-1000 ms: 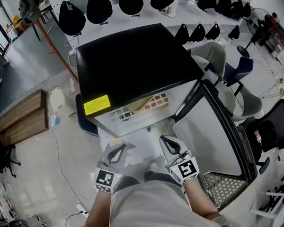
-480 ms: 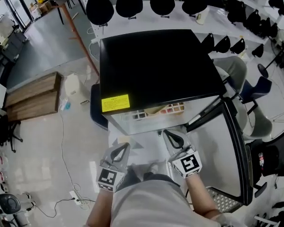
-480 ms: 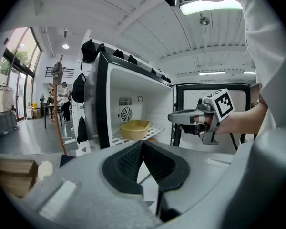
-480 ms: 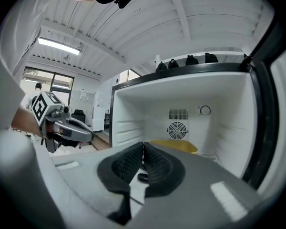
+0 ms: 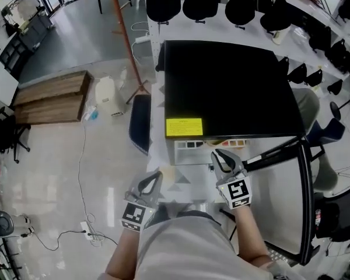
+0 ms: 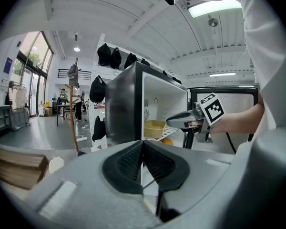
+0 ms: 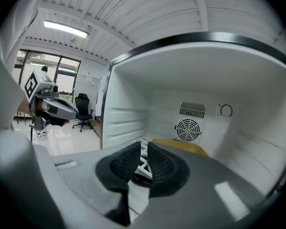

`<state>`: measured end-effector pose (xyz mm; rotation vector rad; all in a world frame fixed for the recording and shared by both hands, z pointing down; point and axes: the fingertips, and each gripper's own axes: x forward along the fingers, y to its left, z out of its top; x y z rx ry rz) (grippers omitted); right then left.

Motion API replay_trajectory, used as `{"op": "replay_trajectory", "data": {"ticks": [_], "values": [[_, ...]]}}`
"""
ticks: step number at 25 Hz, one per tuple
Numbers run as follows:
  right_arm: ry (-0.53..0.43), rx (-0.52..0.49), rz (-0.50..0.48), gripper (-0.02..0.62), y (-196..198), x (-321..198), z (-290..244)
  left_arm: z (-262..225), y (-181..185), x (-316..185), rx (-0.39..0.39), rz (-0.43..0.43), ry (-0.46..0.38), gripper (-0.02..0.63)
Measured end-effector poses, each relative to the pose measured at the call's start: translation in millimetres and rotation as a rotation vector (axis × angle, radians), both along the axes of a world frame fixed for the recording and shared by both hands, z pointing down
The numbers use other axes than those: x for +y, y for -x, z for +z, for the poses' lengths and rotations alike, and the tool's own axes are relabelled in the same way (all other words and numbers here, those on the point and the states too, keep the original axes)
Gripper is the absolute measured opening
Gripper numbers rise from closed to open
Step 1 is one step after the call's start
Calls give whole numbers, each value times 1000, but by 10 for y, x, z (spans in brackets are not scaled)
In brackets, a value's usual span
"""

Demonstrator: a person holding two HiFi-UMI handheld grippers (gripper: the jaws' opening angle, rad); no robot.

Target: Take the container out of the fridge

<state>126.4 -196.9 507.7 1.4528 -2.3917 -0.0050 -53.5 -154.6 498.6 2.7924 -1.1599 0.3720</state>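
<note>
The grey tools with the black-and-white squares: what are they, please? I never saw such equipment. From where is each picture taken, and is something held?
A person holds two grey grippers, the left gripper and the right gripper. The head view looks down from the person's head; each gripper view looks along its own jaws. Before them stands a small black fridge with its door open; a yellow plastic container sits inside. Nothing is held: the left jaws are together, the right jaws have just been opening, empty.
</note>
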Motion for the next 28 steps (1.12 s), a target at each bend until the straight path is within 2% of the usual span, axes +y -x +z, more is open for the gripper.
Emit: {"op": "replay_trajectory", "data": {"ticks": [3, 8, 10, 13, 20, 26, 28], "values": [[11, 54, 17, 48, -8, -160, 64, -7, 151, -79, 2, -28, -5, 9], [66, 208, 19, 132, 33, -392, 272, -10, 372, -195, 6, -72, -9, 9], [99, 252, 7, 144, 77, -458, 378, -4, 446, -235, 4, -88, -9, 9], [135, 297, 16, 144, 83, -525, 485, -1, 532, -278, 4, -105, -9, 9], [130, 399, 29, 143, 61, -628, 563, 13, 692, -311, 5, -142, -1, 9], [146, 410, 20, 94, 21, -631, 535, 55, 671, -289, 6, -137, 11, 9], [161, 391, 16, 52, 16, -622, 523, 60, 653, -282, 8, -132, 12, 9]]}}
